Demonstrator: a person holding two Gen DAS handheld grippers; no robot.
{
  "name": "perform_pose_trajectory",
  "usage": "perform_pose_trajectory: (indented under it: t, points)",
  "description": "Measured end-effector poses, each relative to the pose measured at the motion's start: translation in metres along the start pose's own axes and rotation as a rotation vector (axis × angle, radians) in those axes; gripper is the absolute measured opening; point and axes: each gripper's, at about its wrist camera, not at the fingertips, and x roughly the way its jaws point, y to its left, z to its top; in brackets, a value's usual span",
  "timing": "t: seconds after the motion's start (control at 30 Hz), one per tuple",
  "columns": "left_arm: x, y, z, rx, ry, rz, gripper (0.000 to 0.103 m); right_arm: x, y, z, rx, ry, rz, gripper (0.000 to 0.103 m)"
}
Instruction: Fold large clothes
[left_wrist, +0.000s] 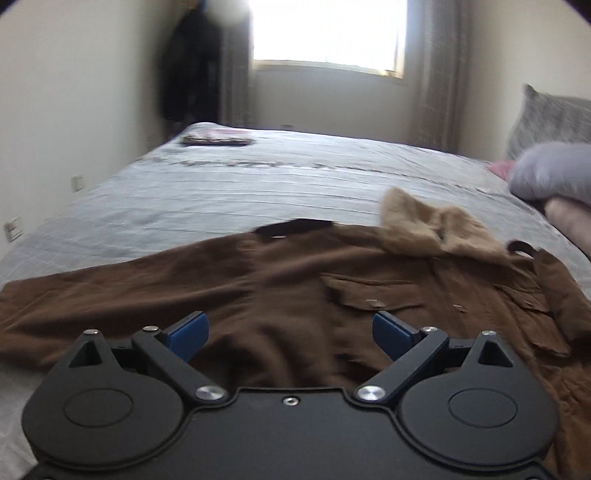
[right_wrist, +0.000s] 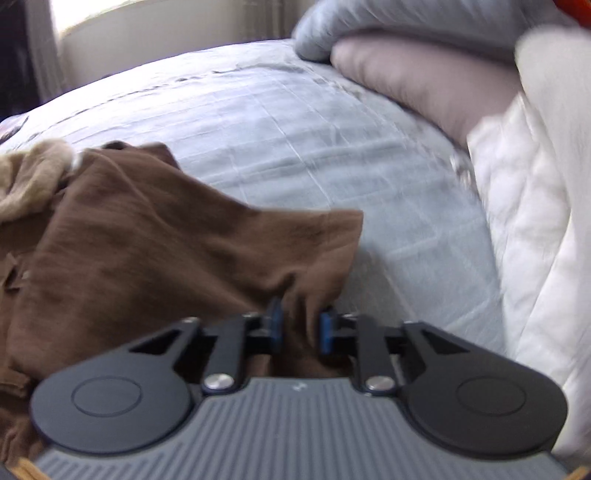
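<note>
**Jacket spread on bed, fold barely begun**

Progress first, going L to R. The brown jacket (left_wrist: 295, 295) lies mostly flat across the grey bed (left_wrist: 221, 184), front side up, collar away from me. My left gripper (left_wrist: 291, 332) hangs over the body of it w/ jaws wide apart, nothing between the blue pads, no cloth held. One sleeve stretches out flat to the L in that view. In the right wrist view, my right gripper (right_wrist: 300, 326) has its jaws closed on a bunch of the brown cloth, at what looks like the other sleeve end, which is lifted off the bedspread. So I judge: laying-out done, first sleeve fold-in just starting; both sleeves, then the body folds, are left to do. No finished fold visible yet.

Count, L to R:
- 1 jacket, w/ 1 tan furry collar (left_wrist: 436, 229) and 2 flap chest pockets that I can see.
- 1 dark flat item (left_wrist: 218, 140) at the far L corner of the bed, too blurred to name.
- 1 window (left_wrist: 328, 33).
- Pillows/bedding at the R: approx 3 pieces in the left view; exact no. unclear.
- 1 white quilted cover (right_wrist: 517, 221) at far R.
</note>
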Motion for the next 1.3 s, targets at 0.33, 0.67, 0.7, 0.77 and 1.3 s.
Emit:
perform_pose_trajectory:
  t: [0.33, 0.67, 0.7, 0.77, 1.3]
  points:
    - [0.065, -0.17, 0.02, 0.087, -0.034, -0.332, 0.071, -0.115, -0.051, 0.107, -0.199, -0.358, -0.25, 0.009]
    - [0.143, -0.36, 0.001, 0.126, 0.081, -0.675, 0.022, -0.105, -0.104, 0.13, -0.231, -0.364, -0.348, 0.008]
    - [0.147, -0.377, -0.004, 0.107, 0.092, -0.709, 0.021, -0.1, -0.107, 0.126, -0.231, -0.354, -0.335, 0.008]
    - [0.158, -0.409, -0.011, 0.069, 0.13, -0.766, 0.019, -0.092, -0.114, 0.117, -0.226, -0.323, -0.297, 0.009]
    - [0.092, -0.364, 0.02, 0.176, 0.165, -0.866, 0.07, -0.139, -0.02, 0.125, -0.307, -0.342, 0.029, 0.009]
